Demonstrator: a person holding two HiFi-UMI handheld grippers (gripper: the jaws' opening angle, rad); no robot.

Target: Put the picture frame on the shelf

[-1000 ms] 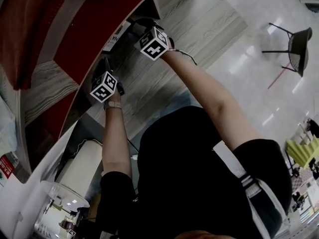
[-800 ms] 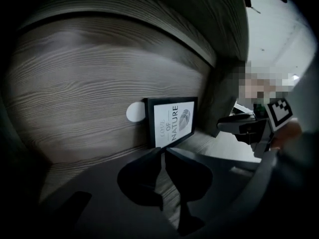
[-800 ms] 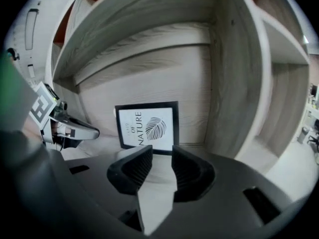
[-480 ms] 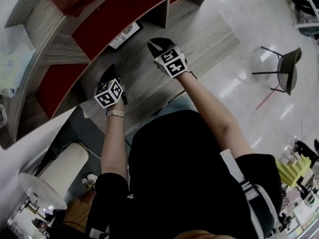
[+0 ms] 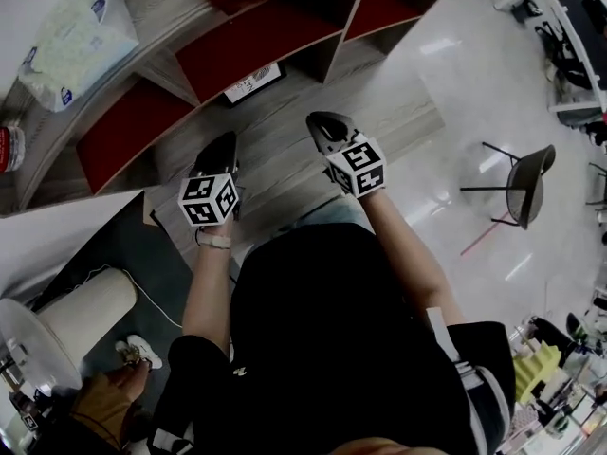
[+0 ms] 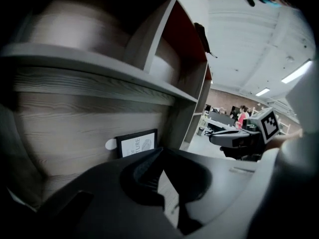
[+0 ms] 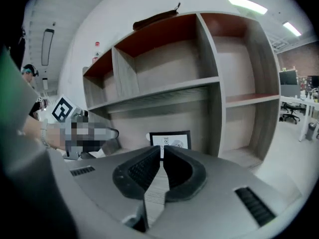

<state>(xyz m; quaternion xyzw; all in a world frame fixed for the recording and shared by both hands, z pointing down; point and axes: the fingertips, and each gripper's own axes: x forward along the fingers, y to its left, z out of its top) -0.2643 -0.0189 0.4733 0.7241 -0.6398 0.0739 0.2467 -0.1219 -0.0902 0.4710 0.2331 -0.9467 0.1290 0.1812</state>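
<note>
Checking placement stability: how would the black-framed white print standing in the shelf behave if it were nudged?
The black-framed white print looks thin and stands on edge at the back of the grey wooden shelf, so a nudge would probably tip it. Its flat, straight outline suggests it is rigid and likely light.

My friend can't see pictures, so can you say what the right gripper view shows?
A black picture frame stands on the lowest shelf of a grey wooden shelf unit, against its back panel. The right claw is shut and empty in front of it, not touching it.
</note>
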